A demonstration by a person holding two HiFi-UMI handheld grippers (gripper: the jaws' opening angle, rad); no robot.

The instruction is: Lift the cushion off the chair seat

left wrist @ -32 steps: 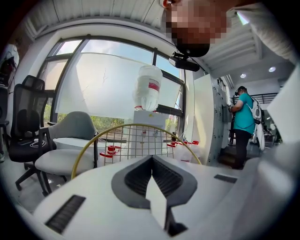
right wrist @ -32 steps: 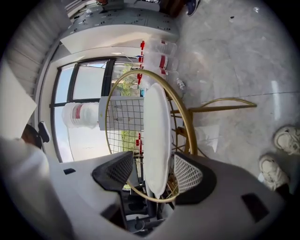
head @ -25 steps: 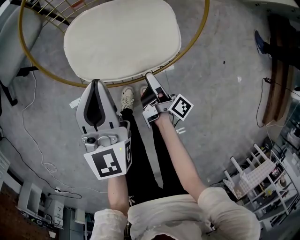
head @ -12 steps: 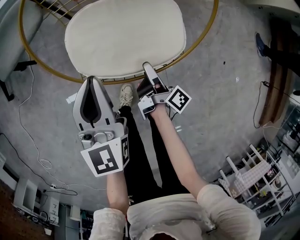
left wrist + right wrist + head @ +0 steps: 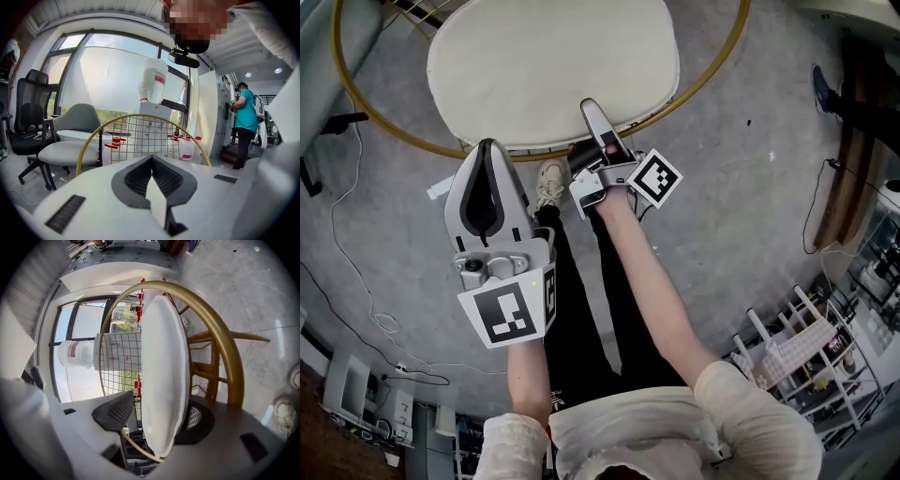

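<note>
An off-white oval cushion (image 5: 548, 66) lies on the seat of a round chair with a gold hoop rim (image 5: 712, 70). My right gripper (image 5: 585, 118) is at the cushion's front edge, open. In the right gripper view the cushion's edge (image 5: 164, 362) stands between the jaws of the right gripper (image 5: 161, 401), with a gap on the left side; the gold rim (image 5: 225, 343) curves behind. My left gripper (image 5: 487, 150) is shut, just short of the chair's front rim. In the left gripper view the left gripper (image 5: 151, 158) points at the chair's wire-grid back (image 5: 140, 136), with nothing held.
A grey office chair (image 5: 70, 150) and a black one (image 5: 28, 126) stand to the left. Cables (image 5: 356, 272) trail over the concrete floor. A white wire rack (image 5: 806, 356) is at the lower right. A person in a teal top (image 5: 244, 117) stands at the far right.
My right gripper has moved forward, from short of the chair rim to over the cushion's front edge. My left gripper has stayed close to where it was, still shut.
</note>
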